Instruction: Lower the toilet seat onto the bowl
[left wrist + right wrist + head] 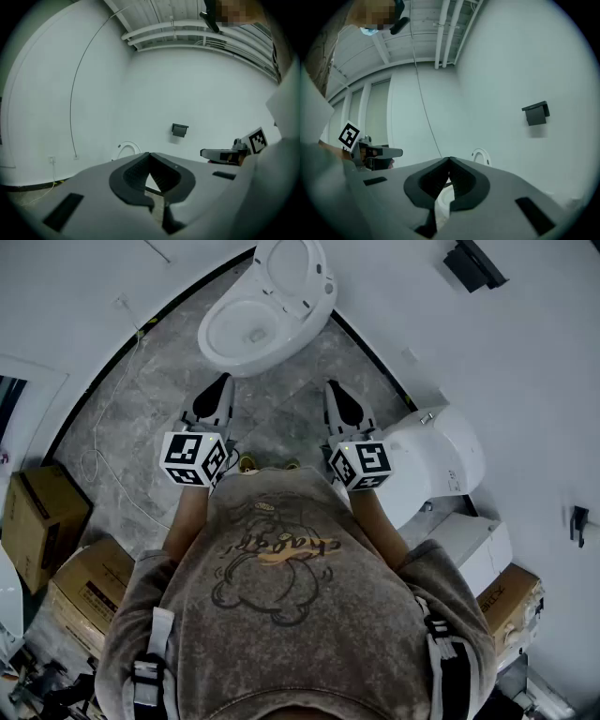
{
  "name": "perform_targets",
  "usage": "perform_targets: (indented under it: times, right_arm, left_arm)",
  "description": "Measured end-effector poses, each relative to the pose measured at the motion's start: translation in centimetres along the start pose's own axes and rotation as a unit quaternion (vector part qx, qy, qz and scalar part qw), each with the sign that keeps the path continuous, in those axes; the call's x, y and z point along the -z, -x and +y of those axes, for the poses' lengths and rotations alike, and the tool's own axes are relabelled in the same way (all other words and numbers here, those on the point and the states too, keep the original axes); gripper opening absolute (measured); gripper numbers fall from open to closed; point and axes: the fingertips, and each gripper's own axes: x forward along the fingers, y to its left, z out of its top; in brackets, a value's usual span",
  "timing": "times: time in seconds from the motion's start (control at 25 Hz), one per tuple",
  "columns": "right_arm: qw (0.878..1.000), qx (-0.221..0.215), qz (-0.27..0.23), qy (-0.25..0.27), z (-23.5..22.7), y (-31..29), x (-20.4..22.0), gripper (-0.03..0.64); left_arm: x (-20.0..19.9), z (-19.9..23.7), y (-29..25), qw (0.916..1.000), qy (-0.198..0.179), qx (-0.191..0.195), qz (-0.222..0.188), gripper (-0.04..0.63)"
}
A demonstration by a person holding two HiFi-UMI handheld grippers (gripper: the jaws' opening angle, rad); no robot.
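The toilet seat [314, 268] stands raised against the wall behind the open bowl [217, 338], straight ahead of me on the grey marbled floor [141, 409] and well apart from both tools. Seat and bowl are glossy white ovals, hard and smooth, so I judge them slippery. My left tool [223, 382] and right tool [331, 388] each have their dark ribbed jaws pressed together on nothing. I would move in, part one tool, take the seat's top rim and tip it forward slowly so it settles without slamming
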Motion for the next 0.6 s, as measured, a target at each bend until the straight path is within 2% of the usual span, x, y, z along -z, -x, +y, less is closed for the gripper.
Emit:
perform_targets:
  times: [0.24, 0.6]
  right_arm:
    - [1.0, -0.017, -0.005, -0.005, -0.7, -0.2, 0.3, 0.023]
    - [0.999, -0.031, 0.02, -0.014, -2.6, -1.8, 2.3, 0.023]
  left_arm:
    - [0.5, -0.6, -0.9, 1.0, 0.001, -0.004, -0.002, 0.009]
    - [1.1, 0.4, -3.4, 0.9996, 0.007, -0.026, -0.005, 0.009]
